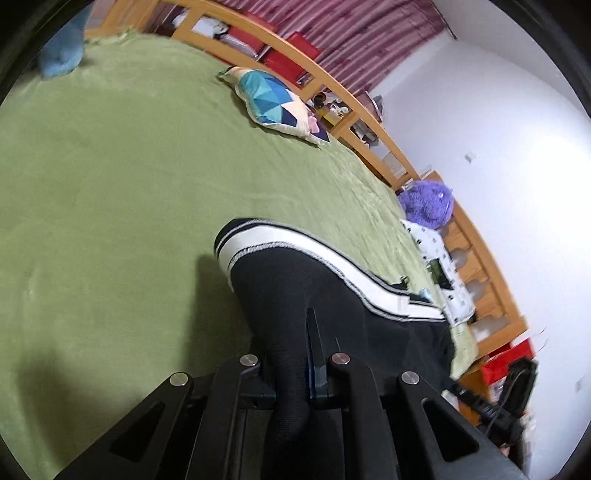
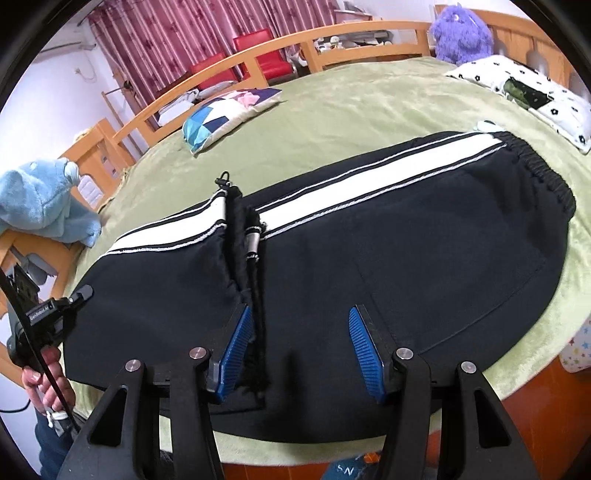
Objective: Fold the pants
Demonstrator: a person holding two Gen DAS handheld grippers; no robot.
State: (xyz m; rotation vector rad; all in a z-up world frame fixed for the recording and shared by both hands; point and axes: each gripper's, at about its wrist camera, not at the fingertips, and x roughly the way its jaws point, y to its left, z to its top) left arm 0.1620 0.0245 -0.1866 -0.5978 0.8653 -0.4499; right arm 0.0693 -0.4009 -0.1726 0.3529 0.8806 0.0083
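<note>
My left gripper [image 1: 295, 354] pinches the black white-striped pants [image 2: 332, 236] on the green plush bedspread [image 2: 351, 110]. My right gripper [image 2: 299, 350] gapes above them. A wooden bed rail [image 2: 229, 70] stands beyond the bedspread.

Wide bed under a green plush blanket [image 2: 351, 107], filling the ground ahead of the tongs. Curved light-wood bed rail [image 2: 221, 79] along the far edge. Dark red patterned curtains [image 2: 177, 33] beyond the rail, red chairs [image 2: 258, 51] in front of them. Plain white walls [image 1: 498, 110] to either side. Orange-brown floor [image 2: 517, 406] below the near edge. Even, soft indoor light.
</note>
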